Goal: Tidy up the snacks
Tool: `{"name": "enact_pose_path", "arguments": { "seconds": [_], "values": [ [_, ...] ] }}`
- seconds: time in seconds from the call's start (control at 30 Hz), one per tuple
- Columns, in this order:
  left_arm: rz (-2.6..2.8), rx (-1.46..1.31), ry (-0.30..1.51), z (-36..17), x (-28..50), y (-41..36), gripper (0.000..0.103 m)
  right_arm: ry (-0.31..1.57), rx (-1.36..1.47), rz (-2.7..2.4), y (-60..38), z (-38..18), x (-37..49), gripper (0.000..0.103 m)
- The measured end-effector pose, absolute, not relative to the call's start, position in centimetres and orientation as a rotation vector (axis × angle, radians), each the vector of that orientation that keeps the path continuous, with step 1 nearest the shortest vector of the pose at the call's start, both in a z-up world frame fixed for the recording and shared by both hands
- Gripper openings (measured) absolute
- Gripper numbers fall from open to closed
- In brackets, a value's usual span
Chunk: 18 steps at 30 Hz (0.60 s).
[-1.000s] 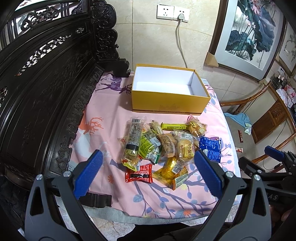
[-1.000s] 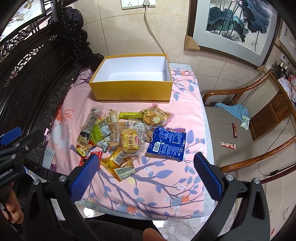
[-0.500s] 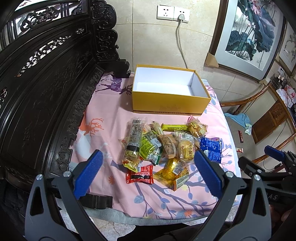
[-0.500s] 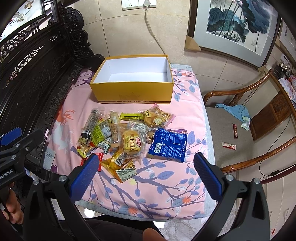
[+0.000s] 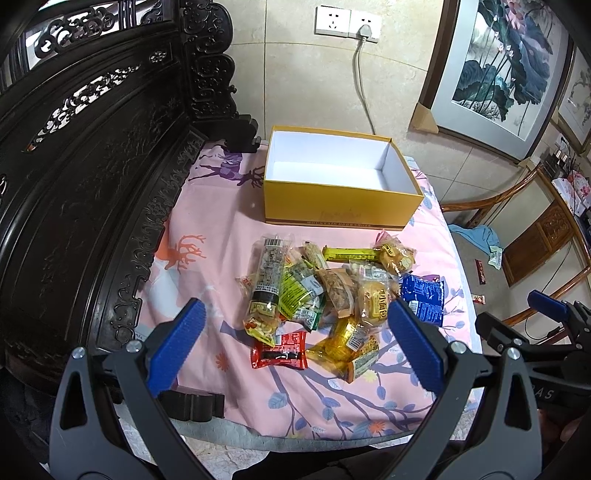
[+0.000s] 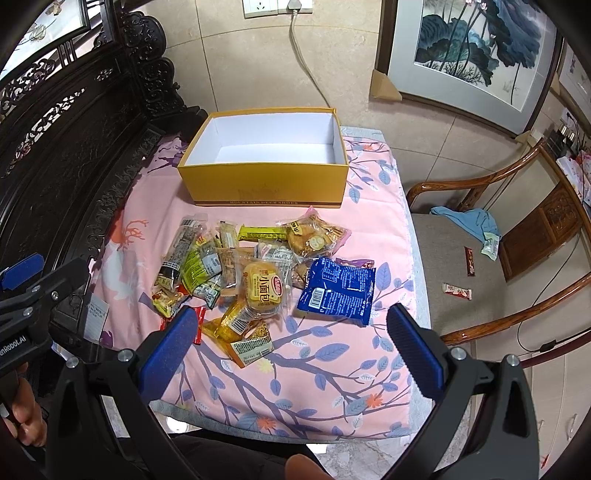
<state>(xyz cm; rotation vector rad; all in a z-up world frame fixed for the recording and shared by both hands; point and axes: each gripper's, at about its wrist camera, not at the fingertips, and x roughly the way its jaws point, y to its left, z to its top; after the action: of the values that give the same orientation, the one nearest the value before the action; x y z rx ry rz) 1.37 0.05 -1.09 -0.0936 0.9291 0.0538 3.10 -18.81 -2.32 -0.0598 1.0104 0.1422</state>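
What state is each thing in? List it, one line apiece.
yellow box: open, no lid on it, nothing inside.
snack pile: loose on the pink cloth, none boxed.
blue packet: flat, at the pile's right edge.
left gripper: open, holding nothing.
right gripper: open, holding nothing.
wall plug: plugged into the socket.

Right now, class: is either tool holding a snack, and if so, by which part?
Nothing is held. The left tool and right tool are both open, short of the snack pile on the cloth.
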Motion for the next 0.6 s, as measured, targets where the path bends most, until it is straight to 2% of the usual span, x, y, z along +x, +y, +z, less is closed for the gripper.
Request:
{"name": "enact_pose_path", "arguments": {
  "seconds": [0.33, 0.6],
  "values": [
    [0.066, -0.116, 0.906, -3.2, 3.6, 1.5, 0.101, 0.968, -0.060, 0.160, -20.2, -4.1, 5.1, 0.102],
    [0.109, -0.147, 0.907, -7.3, 5.4, 4.2, 0.101, 0.925, -0.152, 0.256, -22.6, -10.1, 6.2, 0.102]
  ]
}}
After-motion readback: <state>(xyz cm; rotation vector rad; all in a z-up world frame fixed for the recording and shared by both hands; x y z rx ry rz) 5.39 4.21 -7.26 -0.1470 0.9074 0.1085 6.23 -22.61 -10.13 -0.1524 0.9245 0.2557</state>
